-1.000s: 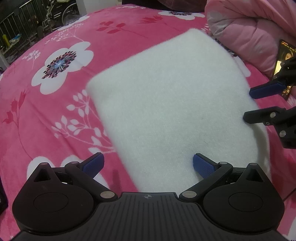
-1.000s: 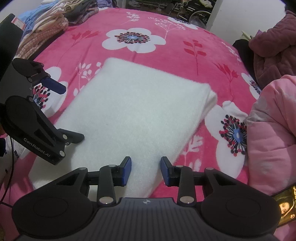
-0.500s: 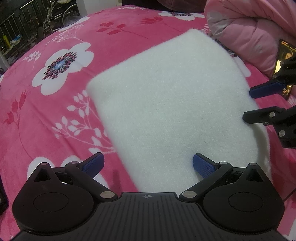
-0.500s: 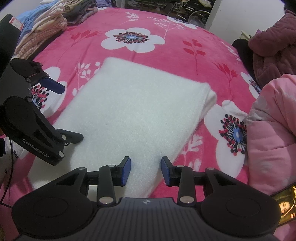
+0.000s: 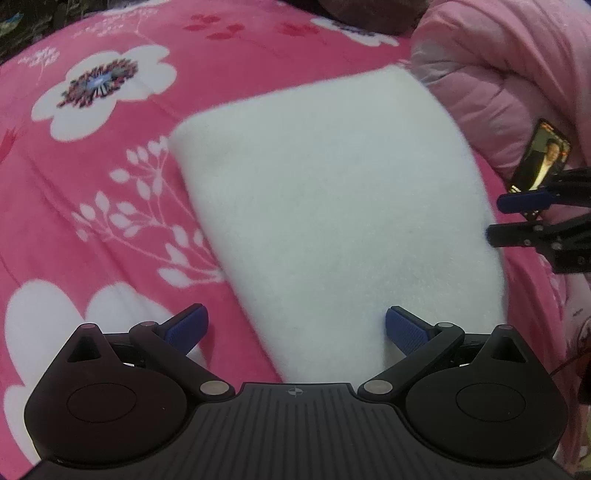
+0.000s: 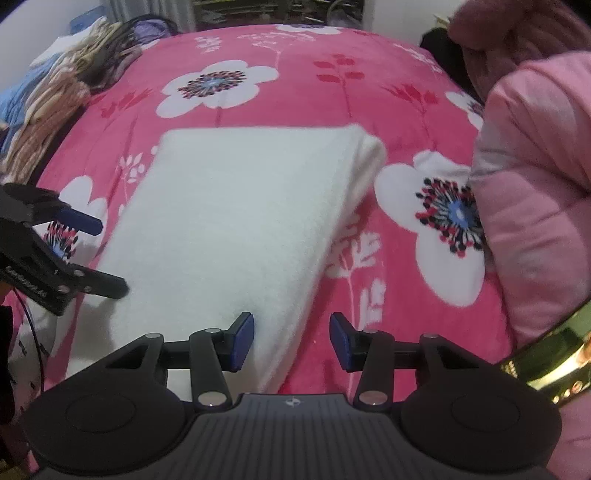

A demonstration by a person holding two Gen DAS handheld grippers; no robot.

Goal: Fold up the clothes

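A white fleece garment (image 5: 332, 206) lies folded into a thick rectangle on the pink flowered blanket (image 5: 92, 192). My left gripper (image 5: 295, 326) is open wide above its near end, straddling the near left edge without touching it. In the right wrist view the same garment (image 6: 236, 214) fills the middle. My right gripper (image 6: 291, 339) hovers over its near right edge, and its jaws are opening. The edge lies between the pads, which do not press on it. Each gripper shows in the other's view, the right gripper (image 5: 496, 219) at the right and the left gripper (image 6: 105, 256) at the left.
A pink padded jacket (image 6: 535, 184) is heaped along the garment's right side, with a lit phone (image 5: 539, 162) against it. A pile of folded clothes (image 6: 55, 92) sits at the far left of the bed. A dark pink garment (image 6: 517, 29) lies at the back right.
The right gripper's jaws stand wider than before. Both grippers have shifted and turned over the garment, so it sits differently in each view. The garment itself lies as it did.
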